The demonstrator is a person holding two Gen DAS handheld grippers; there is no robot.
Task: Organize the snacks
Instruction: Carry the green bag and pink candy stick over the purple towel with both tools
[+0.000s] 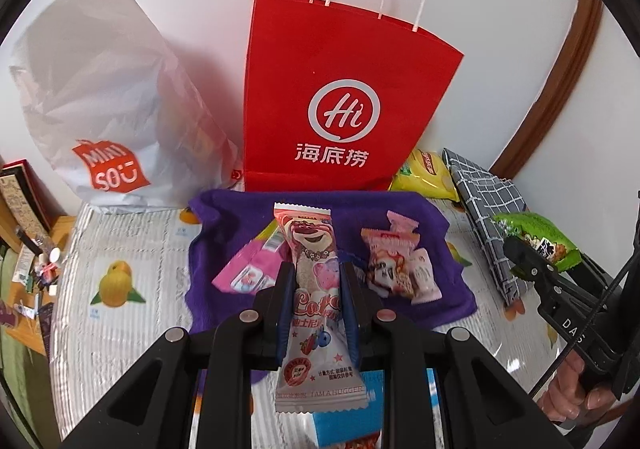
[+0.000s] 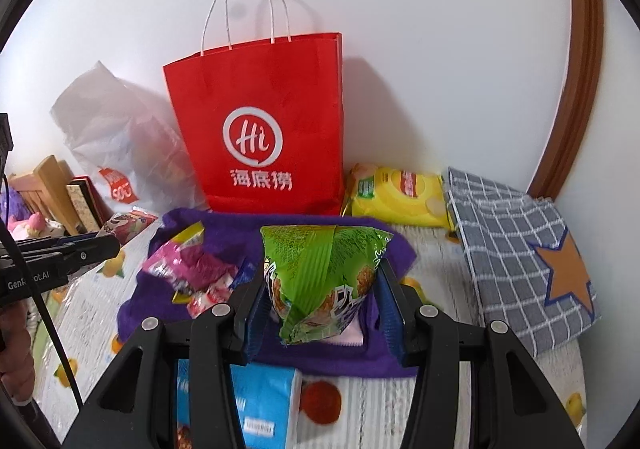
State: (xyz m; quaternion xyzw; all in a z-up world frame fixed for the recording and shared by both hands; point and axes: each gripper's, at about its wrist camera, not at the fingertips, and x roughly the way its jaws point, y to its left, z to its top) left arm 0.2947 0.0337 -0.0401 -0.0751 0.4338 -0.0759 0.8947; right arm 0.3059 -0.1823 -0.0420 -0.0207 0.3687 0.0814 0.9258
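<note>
A pink bear-print snack packet (image 1: 312,281) is clamped in the left gripper (image 1: 316,281); a green snack bag (image 2: 324,281) is clamped in the right gripper (image 2: 324,301), near the red paper bag (image 2: 260,121).

Both grippers are matte black, each with two angular arms joined by round silver pivot pins and tipped with ribbed blue pads (image 1: 353,313). White lettering runs along the side of the left gripper (image 2: 114,245) and the right gripper (image 1: 520,261). A thin black cable (image 1: 576,337) trails from each.

red bag (image 1: 344,89), purple cloth (image 1: 400,209), green packet (image 2: 320,273), grey checked bag (image 2: 516,249)
</note>
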